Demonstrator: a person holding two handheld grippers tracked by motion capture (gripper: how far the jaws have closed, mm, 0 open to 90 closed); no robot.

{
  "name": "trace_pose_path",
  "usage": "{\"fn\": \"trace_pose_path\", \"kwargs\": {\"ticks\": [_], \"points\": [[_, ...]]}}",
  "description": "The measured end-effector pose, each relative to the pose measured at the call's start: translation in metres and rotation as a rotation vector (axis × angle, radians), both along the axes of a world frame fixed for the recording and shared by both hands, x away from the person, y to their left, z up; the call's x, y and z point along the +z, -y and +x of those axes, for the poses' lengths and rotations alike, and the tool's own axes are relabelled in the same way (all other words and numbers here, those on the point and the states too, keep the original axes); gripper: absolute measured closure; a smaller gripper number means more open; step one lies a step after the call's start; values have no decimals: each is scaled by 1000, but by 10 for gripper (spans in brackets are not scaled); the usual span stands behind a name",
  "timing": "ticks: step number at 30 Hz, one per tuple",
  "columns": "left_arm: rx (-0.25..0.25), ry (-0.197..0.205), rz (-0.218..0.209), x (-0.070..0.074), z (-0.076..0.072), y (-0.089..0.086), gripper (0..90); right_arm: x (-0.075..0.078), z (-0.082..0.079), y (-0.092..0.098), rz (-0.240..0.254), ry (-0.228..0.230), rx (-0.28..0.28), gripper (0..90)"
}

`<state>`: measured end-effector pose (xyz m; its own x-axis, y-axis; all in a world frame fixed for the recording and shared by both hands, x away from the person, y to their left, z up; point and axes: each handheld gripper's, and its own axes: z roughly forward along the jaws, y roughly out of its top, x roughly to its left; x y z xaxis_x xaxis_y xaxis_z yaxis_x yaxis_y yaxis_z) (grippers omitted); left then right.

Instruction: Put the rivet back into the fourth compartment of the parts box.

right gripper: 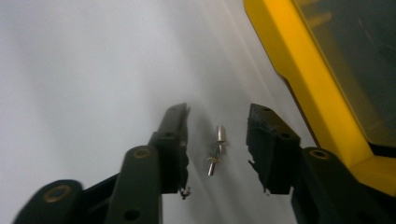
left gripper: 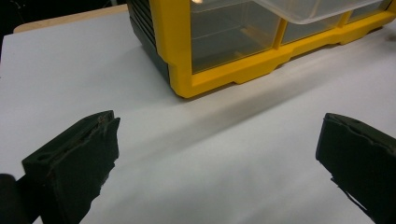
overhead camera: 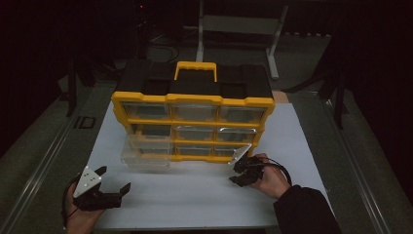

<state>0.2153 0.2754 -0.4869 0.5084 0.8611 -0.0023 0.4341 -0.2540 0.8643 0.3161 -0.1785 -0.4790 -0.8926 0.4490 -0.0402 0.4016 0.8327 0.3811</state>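
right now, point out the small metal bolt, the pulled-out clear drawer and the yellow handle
small metal bolt [right gripper: 217, 150], right gripper view, mid-shaft
pulled-out clear drawer [overhead camera: 144, 155], high view, front wall
yellow handle [overhead camera: 196, 65], high view, top bar

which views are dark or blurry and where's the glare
High view: dim, room black beyond the white table. Left gripper view: sharp, brighter, glare on the pulled-out clear drawer. Right gripper view: soft overall, yellow organizer blurred, small metal screw between the right hand-held gripper jaws fairly sharp.

thing: small metal rivet [right gripper: 217, 148] | look: we see a silvery pin, wider head end, thin stem | pose: lying flat on white table [right gripper: 93, 70] | place: just beside yellow base of drawer cabinet [right gripper: 299, 79], not touching
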Motion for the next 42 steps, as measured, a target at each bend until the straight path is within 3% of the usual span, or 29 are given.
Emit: {"fn": "trace_pose_path", "kwargs": {"ticks": [5,7,8,11,13,19,22,24,26,27,29,32,42], "points": [[-2,-1,4,0,0,0,2,-6,4,-3,-22,-19,-21,647],[-1,-1,4,0,0,0,1,-10,9,-2,-62,-8,0,676],[-2,-1,3,0,0,0,1,-11,8,-3,-74,-41,-30,695],[0,-2,2,0,0,0,1,-11,8,-4,-67,-55,-29,759],[-2,-2,4,0,0,0,2,-11,10,-4,-58,-45,2,795],[-1,-2,3,0,0,0,2,-11,11,-1,-40,-95,-53,827],[-2,-1,4,0,0,0,1,-12,13,0,-21,-68,-20,829],[-1,-1,4,0,0,0,1,-10,11,-2,-30,-83,-47,829],[-1,-1,3,0,0,0,1,-8,11,-3,-22,-66,-42,828],[-1,-1,4,0,0,0,1,-7,12,-3,-6,-47,-20,829],[-1,-1,4,0,0,0,1,-1,9,-6,30,-63,-40,829],[-1,-1,3,0,0,0,1,8,6,-7,36,-20,-1,828],[-1,-1,3,0,1,0,2,44,-5,-25,151,83,106,828]]}}
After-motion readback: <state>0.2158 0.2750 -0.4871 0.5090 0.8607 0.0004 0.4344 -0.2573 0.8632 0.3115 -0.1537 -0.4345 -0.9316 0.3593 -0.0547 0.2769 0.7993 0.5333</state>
